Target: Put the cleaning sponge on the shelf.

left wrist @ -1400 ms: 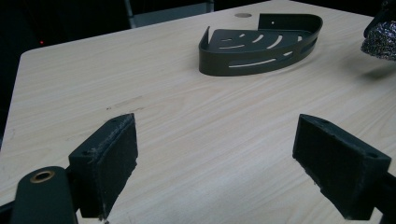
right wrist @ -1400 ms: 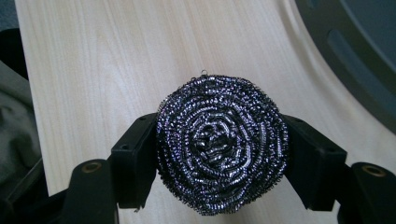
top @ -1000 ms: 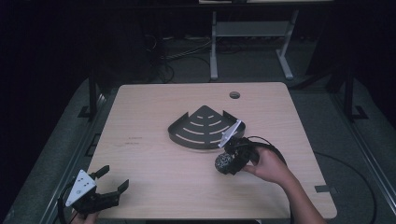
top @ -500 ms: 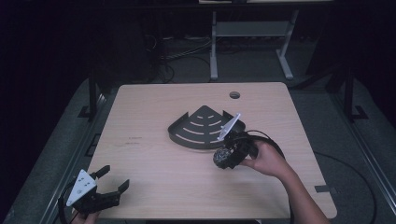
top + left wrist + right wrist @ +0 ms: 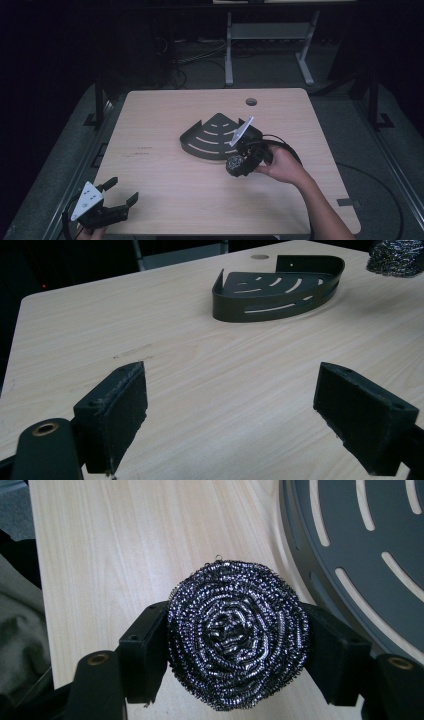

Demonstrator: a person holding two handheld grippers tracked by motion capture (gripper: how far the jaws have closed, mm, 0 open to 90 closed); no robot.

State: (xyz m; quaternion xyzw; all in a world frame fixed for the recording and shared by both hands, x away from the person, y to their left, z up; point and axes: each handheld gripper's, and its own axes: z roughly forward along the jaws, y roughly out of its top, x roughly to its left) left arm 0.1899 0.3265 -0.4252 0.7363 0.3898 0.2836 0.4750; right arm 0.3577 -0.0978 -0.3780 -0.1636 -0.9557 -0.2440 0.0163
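A round steel-wool scourer (image 5: 237, 632) sits squeezed between the black jaws of my right gripper (image 5: 237, 645), which is shut on it. In the high view the scourer (image 5: 235, 165) hangs just above the table at the near right edge of a dark fan-shaped slotted shelf (image 5: 212, 139), with my right gripper (image 5: 239, 162) tilted over it. The shelf (image 5: 370, 555) lies to the right in the right gripper view. At the table's near left corner my left gripper (image 5: 120, 192) stands open with nothing between its pads (image 5: 120, 415). The shelf (image 5: 277, 287) and the scourer (image 5: 397, 257) lie far ahead of it.
The wooden table (image 5: 165, 115) has a round cable hole (image 5: 251, 102) at the back. A metal stand (image 5: 265, 35) and cables lie on the dark floor behind it. A cable (image 5: 285, 145) trails from my right gripper.
My right gripper with the scourer has shifted slightly left and tipped further over beside the shelf's edge. The left gripper has stayed put.
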